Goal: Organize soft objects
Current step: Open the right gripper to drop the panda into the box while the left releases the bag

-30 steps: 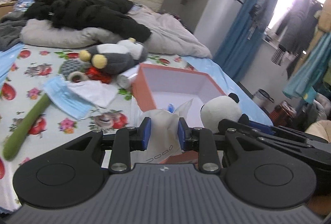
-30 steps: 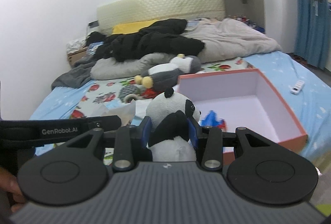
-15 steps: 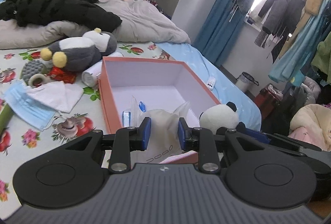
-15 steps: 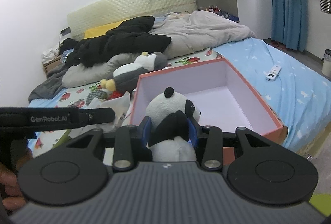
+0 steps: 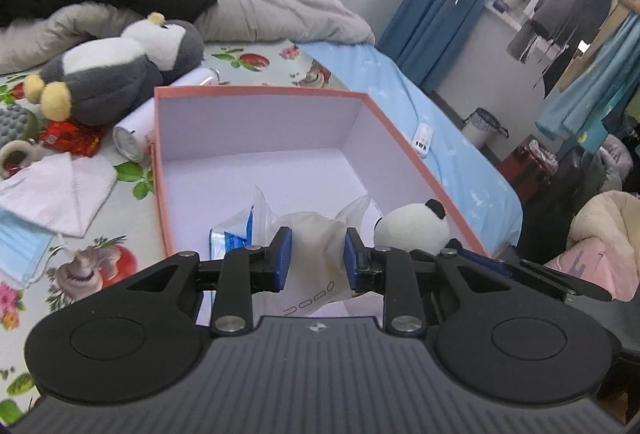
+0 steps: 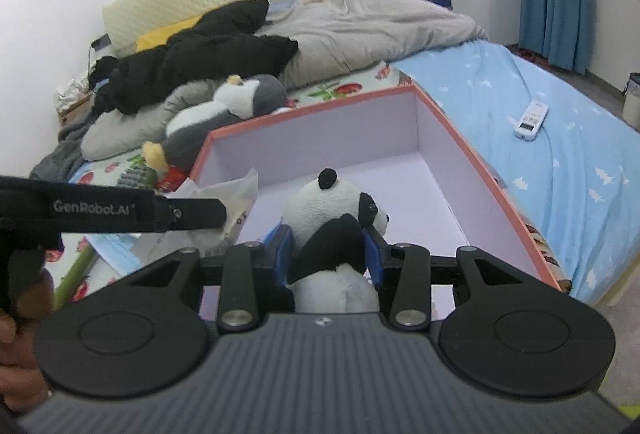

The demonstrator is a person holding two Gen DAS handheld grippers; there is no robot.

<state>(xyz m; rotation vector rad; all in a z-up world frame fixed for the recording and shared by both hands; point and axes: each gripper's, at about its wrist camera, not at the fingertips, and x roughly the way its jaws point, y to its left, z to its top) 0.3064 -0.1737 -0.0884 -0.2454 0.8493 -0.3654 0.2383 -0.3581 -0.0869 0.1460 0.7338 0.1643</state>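
My left gripper [image 5: 314, 260] is shut on a pale tissue pack [image 5: 316, 250] in clear wrap, held over the near end of the orange box [image 5: 256, 91] with a white inside. A blue-and-clear packet [image 5: 234, 230] lies on the box floor just left of it. My right gripper [image 6: 328, 256] is shut on a small panda plush [image 6: 336, 218], also over the box's [image 6: 484, 169] near edge. The panda [image 5: 412, 228] shows beside my left gripper, and the tissue pack [image 6: 236, 193] shows left of the panda in the right wrist view.
A grey penguin plush [image 5: 116, 69], a white cylinder [image 5: 136, 137], a white folded mask [image 5: 60, 185], a blue mask [image 5: 20, 242] and a red packet [image 5: 68, 139] lie left of the box. A remote [image 6: 530, 119] rests on the blue sheet. Black clothes [image 6: 192, 53] and a grey duvet [image 6: 360, 25] lie farther back.
Both grippers have moved forward and down with their loads, from in front of the box to over its near end. The box now looms larger in both views.
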